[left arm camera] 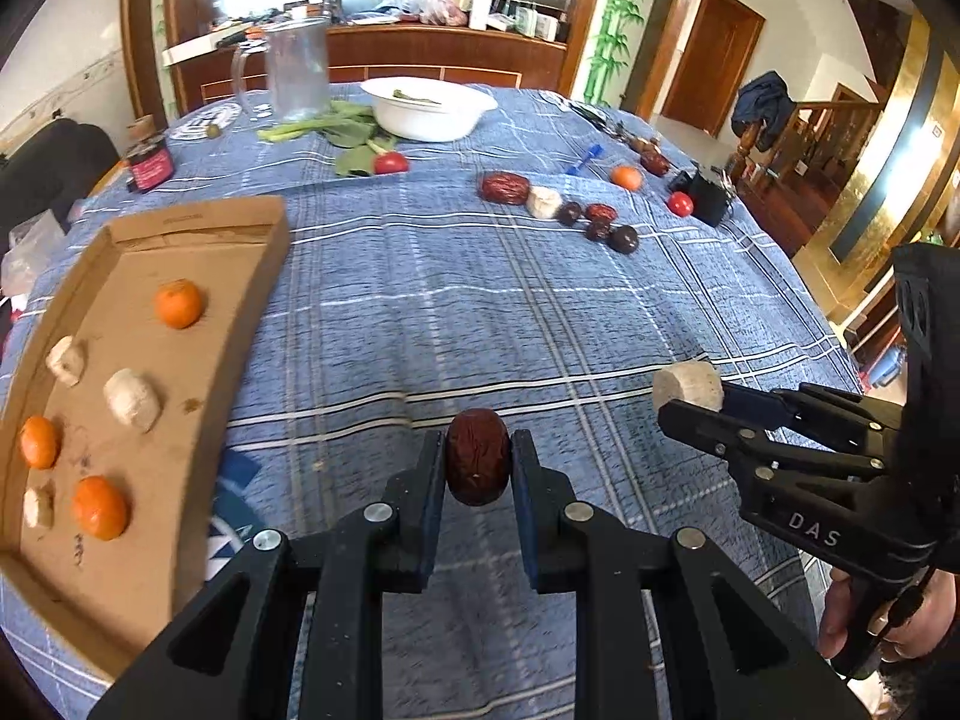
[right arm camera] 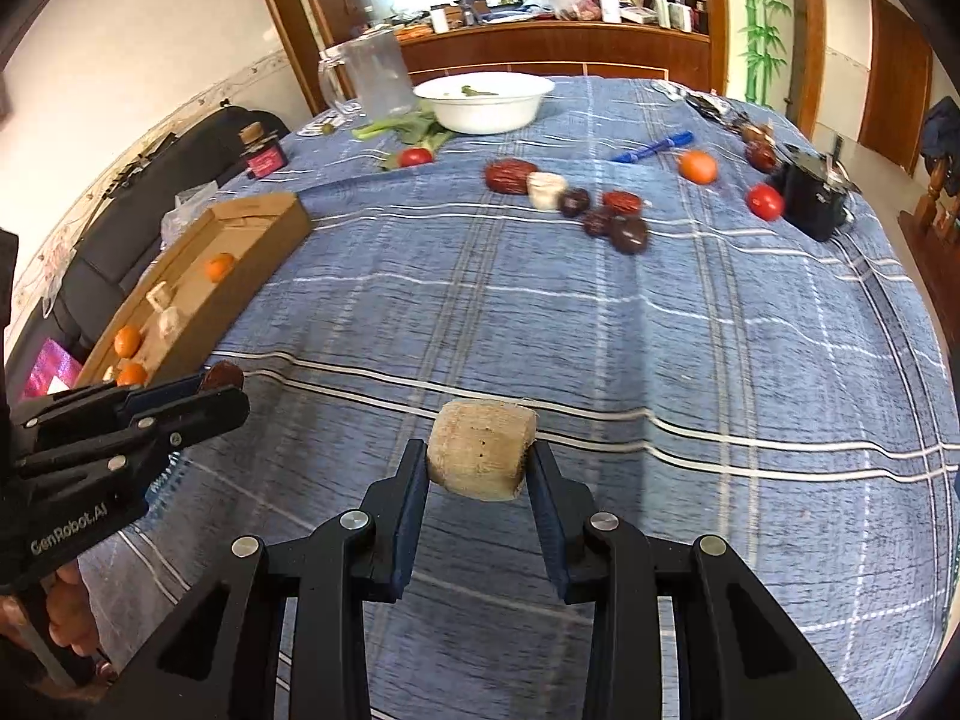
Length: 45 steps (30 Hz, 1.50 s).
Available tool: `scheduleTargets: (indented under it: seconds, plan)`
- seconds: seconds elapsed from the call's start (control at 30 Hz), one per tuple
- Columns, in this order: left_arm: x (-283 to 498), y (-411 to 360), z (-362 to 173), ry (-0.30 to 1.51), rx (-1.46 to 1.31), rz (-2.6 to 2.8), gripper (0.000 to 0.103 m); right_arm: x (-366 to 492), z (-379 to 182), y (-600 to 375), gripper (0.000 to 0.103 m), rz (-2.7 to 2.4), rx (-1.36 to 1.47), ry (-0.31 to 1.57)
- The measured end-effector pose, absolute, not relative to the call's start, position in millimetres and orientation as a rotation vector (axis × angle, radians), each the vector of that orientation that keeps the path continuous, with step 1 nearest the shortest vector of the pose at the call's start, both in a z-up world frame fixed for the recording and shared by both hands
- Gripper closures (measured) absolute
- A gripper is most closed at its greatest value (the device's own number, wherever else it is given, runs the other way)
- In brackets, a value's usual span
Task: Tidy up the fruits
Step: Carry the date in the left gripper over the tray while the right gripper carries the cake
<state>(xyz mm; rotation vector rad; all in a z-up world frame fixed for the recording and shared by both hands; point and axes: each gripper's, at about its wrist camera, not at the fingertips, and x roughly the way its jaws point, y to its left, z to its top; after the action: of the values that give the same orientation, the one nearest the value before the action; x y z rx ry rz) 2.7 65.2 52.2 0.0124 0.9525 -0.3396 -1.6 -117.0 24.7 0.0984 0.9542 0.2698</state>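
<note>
My left gripper is shut on a dark red date, held above the blue plaid tablecloth just right of the cardboard tray. The tray holds three oranges and several pale chunks. My right gripper is shut on a pale beige fruit chunk; it shows in the left wrist view at the right. More dates, a pale chunk, an orange and red tomatoes lie farther back on the cloth.
A white bowl, leafy greens, a clear jug, a small dark jar, a blue pen and a black box stand at the table's far side. A dark sofa lies left of the table.
</note>
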Motion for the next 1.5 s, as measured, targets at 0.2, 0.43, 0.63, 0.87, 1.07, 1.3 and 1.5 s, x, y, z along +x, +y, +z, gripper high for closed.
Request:
scheduleTargets:
  seconds: [0.2,0.43,0.63,0.87,1.07,1.3,1.5]
  plan:
    - [-6.2,100.7,64.4,0.922,-0.035,-0.295,0.083,4.7,34.8,-78.5,0.067,0.325,0.074,0.943]
    - [-10.6,157.3,73.1,0.898,-0.096,-0.202,0.083,11.9,42.4,-31.9,0.067,0.403,0.039,0.941]
    - [-14.1,207.7,74.3,0.889,-0.137,-0.100,0.082,19.1,49.6,11.1,0.067,0.476,0.004,0.934]
    - [-15.2,255.8,70.1,0.885,-0.142,0.008,0.082,31.7,56.8,56.5,0.066,0.553,-0.031,0.925]
    - [-13.3,286.8,58.3,0.904,-0.178,0.074,0.082,54.3,55.2,86.5,0.066,0.591,-0.037,0.942]
    - [-3.0,300.9,42.2,0.940,-0.199,0.104,0.082,84.0,45.8,108.7,0.066,0.595,-0.036,0.966]
    - [9.6,299.3,34.6,0.958,-0.202,0.095,0.082,102.0,36.4,126.3,0.066,0.593,-0.075,0.984]
